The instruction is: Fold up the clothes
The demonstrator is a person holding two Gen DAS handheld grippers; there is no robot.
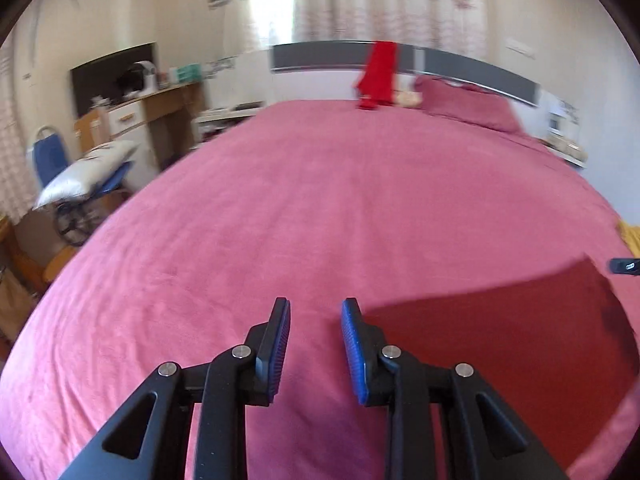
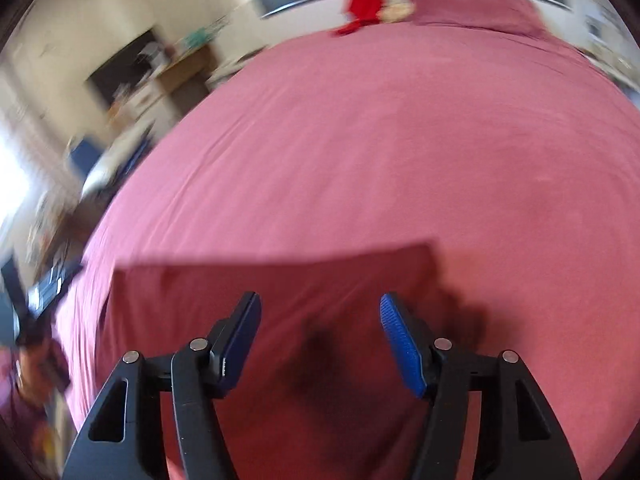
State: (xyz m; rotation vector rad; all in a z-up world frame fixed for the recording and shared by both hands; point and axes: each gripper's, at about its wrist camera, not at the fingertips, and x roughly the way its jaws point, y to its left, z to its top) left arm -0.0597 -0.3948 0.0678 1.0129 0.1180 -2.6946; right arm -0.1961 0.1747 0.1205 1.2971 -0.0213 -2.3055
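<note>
A dark red cloth (image 1: 500, 344) lies flat on the pink bedspread (image 1: 320, 200), near the bed's front edge. My left gripper (image 1: 316, 306) hovers open just left of the cloth's left edge, with only bedspread between its blue pads. In the right wrist view the same cloth (image 2: 280, 280) spreads under my right gripper (image 2: 320, 300), which is wide open above its middle and holds nothing. A dark patch or shadow (image 2: 320, 344) shows on the cloth between the fingers. The right wrist view is motion-blurred.
A bright red garment (image 1: 378, 74) hangs over the grey headboard (image 1: 320, 56), beside a pink pillow (image 1: 468, 102). Left of the bed stand a blue chair with a white pillow (image 1: 88, 172) and a wooden desk (image 1: 160, 108). Something yellow (image 1: 630, 236) lies at the right edge.
</note>
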